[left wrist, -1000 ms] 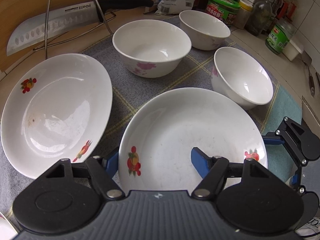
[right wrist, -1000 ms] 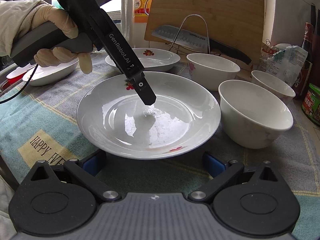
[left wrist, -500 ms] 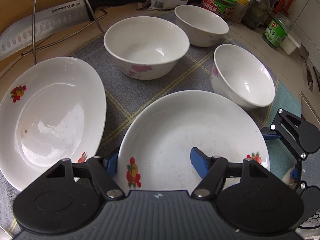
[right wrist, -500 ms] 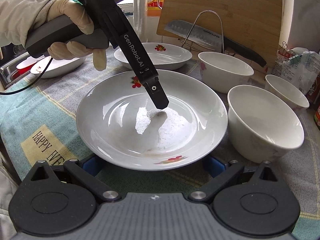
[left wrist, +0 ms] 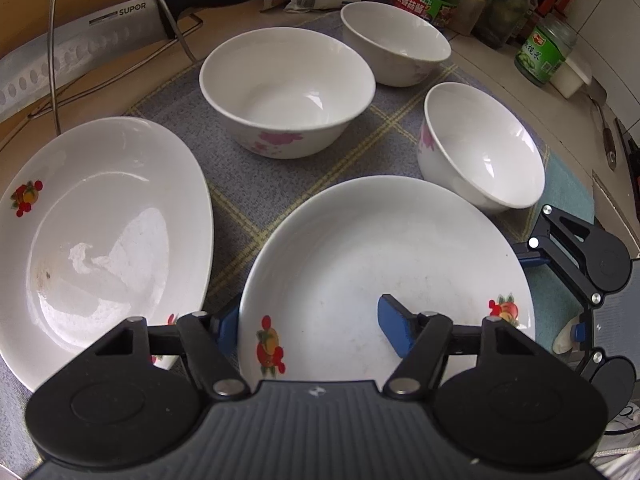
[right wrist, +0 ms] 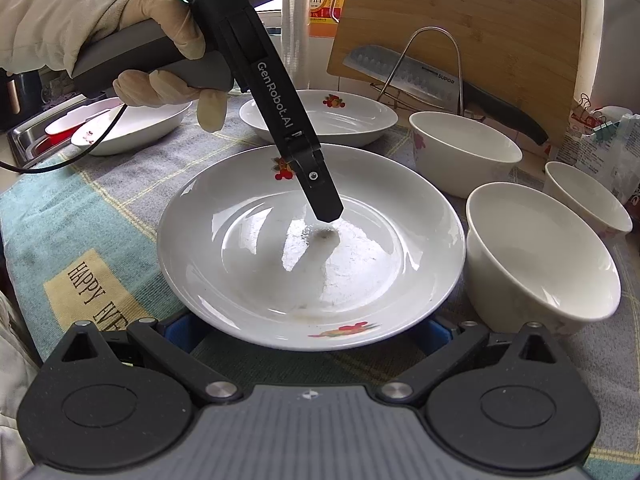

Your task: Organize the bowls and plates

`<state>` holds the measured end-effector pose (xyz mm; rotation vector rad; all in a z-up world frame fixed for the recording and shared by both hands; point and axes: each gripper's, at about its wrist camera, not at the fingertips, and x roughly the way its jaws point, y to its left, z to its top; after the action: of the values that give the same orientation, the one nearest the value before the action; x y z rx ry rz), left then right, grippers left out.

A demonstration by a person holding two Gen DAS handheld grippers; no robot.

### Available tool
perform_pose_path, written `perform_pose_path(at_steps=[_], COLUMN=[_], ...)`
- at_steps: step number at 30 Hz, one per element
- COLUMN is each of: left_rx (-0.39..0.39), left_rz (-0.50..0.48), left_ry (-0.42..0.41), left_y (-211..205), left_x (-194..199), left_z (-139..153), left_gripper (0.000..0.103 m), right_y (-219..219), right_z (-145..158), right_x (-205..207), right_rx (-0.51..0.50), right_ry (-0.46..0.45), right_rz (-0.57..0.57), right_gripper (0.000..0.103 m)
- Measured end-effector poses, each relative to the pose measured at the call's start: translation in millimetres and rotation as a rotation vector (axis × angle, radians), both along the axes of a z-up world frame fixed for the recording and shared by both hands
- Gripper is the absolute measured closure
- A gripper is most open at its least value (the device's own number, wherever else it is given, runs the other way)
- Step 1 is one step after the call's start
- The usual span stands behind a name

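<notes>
A white plate (left wrist: 380,260) with fruit prints lies on the checked cloth (left wrist: 256,184). My left gripper (left wrist: 310,326) straddles its near rim: one blue pad (left wrist: 228,328) sits outside the edge and the other finger (right wrist: 326,200) rests inside the plate (right wrist: 312,280), the jaws closing on the rim. My right gripper (right wrist: 308,332) stands open at the opposite rim, its pads wide apart below the edge. A second plate (left wrist: 100,240) lies to the left. Behind stand a large bowl (left wrist: 288,88) and two smaller bowls (left wrist: 396,40) (left wrist: 480,148).
A knife (left wrist: 80,44) leans in a wire rack (right wrist: 436,64) against a wooden board (right wrist: 480,32) at the back. Jars and bottles (left wrist: 544,52) crowd the far right. Another dish (right wrist: 132,124) sits by the sink at the cloth's left end. A gloved hand (right wrist: 160,40) holds the left gripper.
The left gripper's fingers have drawn slightly closer together across the plate's rim. Both views have tilted a little. Plates and bowls stay where they were.
</notes>
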<state>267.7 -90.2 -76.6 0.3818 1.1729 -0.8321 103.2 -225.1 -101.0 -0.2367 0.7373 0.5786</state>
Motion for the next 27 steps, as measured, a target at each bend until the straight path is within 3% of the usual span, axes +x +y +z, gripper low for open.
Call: perform_pose_path(at_steps=[27], left_rx=[-0.022], left_rz=[-0.032], left_ry=[0.001], left_y=[9.0], left_x=[-1.6], left_z=[1.6], left_gripper=[0.035], right_y=[7.0], right_z=[1.2], right_x=[-2.7], right_rx=[-0.010], right_ry=[0.018], right_rz=[-0.042], right_gripper=[0.000])
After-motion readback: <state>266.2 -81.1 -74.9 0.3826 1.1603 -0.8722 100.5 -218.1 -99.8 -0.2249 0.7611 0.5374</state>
